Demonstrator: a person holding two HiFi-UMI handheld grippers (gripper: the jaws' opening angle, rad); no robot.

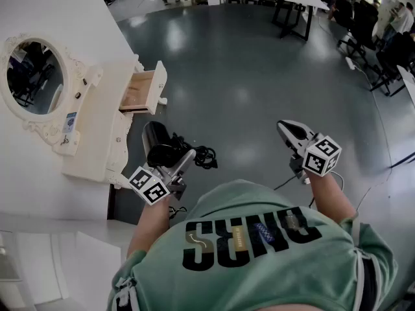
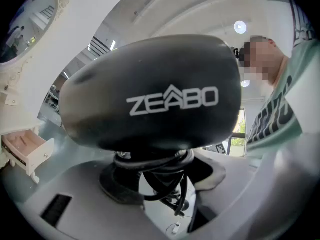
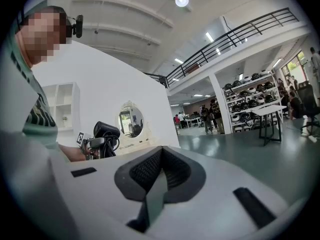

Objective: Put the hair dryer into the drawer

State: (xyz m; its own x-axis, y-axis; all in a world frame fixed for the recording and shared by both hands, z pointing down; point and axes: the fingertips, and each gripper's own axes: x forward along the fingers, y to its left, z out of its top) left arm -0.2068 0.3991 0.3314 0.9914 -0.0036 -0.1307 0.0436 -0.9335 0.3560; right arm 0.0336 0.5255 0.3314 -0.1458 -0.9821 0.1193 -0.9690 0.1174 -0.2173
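Hair dryer (image 1: 157, 144) hangs just right of the white dressing table (image 1: 97, 135), off the floor, so I log outward from that table.

- Far left: oval mirror (image 1: 34, 76) stands on the table's far side.
- Drawer (image 1: 159, 86) is pulled out of the table toward the grey floor (image 1: 246, 76), wooden inside showing.
- Dryer is near the drawer's open end but apart from it, not yet inside. Its black barrel is uppermost, and its cord (image 1: 204, 155) bunches on the side away from the table.
- Left gripper (image 1: 183, 159): forearm reaches forward beside the table and the tool is about level. In the left gripper view the jaws stand wide but clamped on the dryer's cord-wrapped handle. The barrel marked ZEABO fills that view above them.
- Left marker cube (image 1: 149, 185) sits at the wrist end.
- Right gripper (image 1: 286, 129): well apart from the table, forearm stretched forward, tool near level. In its own view the pads (image 3: 145, 169) are brought together with nothing between them.
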